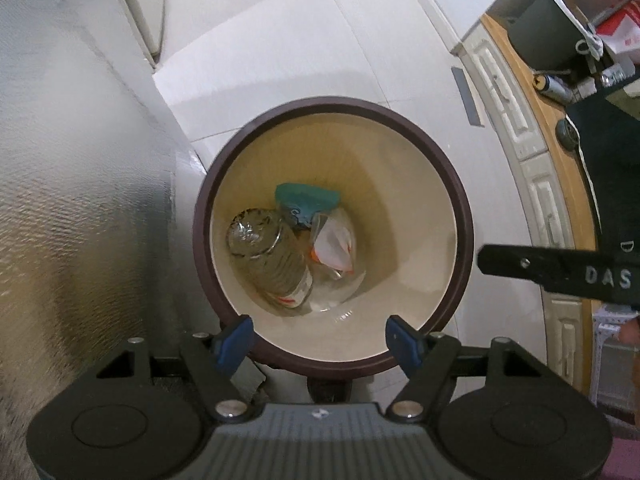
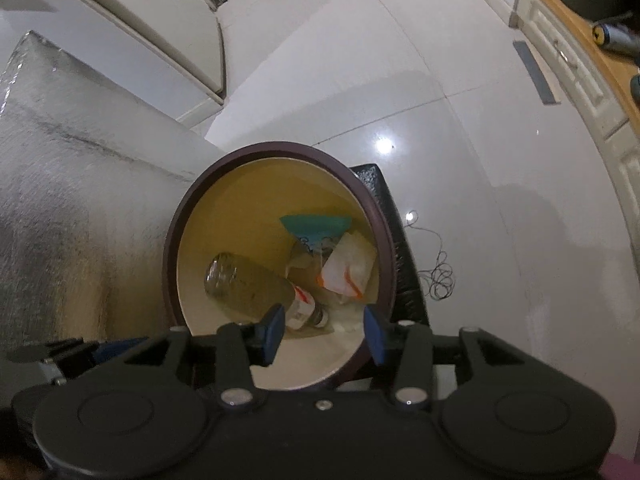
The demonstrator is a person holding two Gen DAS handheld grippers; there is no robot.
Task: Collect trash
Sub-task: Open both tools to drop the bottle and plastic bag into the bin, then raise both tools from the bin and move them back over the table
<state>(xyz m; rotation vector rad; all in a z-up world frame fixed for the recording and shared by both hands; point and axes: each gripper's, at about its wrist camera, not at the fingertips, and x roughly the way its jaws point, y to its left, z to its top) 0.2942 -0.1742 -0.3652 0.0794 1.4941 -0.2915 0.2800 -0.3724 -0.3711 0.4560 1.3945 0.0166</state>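
Round bin [image 1: 460, 216], brown rim, on floor: clear bottle [image 1: 272, 260] at 8 o'clock, white wrapper [image 1: 334, 250] at 4, teal packet [image 1: 306, 200] at 12. Left tool [image 1: 320, 340] spread wide, empty. Right tool [image 2: 325, 330] parted, empty.

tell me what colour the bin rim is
Dark brown rim, cream inside; clearest in the left wrist view.

I see silver textured panel [image 2: 76, 184] at nine o'clock, glossy white tile floor [image 2: 460, 152] at twelve, tangled thin cord [image 2: 440, 276] at three, wooden-topped cabinet [image 1: 524, 120] at two.
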